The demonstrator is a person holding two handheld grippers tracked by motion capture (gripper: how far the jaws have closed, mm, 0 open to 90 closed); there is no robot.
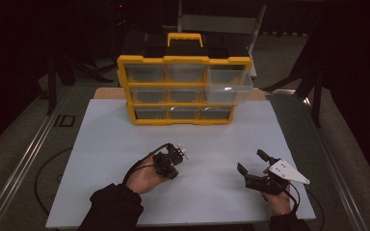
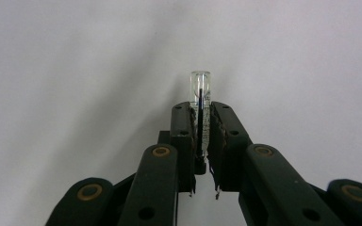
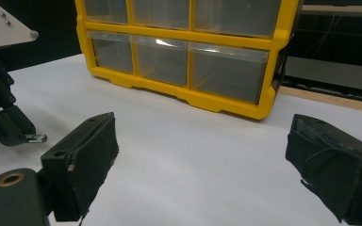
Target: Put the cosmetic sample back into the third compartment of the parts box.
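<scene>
Two claws hover low before the yellow organizer (image 1: 183, 89): my left claw (image 2: 201, 123) pinches a small clear tube (image 2: 201, 94), my right claw (image 3: 202, 165) gapes empty.

A yellow-framed drawer cabinet (image 1: 183, 91) stands upright at the far edge of the white bench (image 1: 111, 144), with a yellow handle (image 1: 185, 39) on its black top. It holds three rows of three clear drawers; the top-right drawer (image 1: 230, 81) is pulled out past the frame, the others sit flush. Behind it stands a grey folding chair (image 1: 221, 24); dark grey carpet (image 1: 19, 139) surrounds the bench
</scene>
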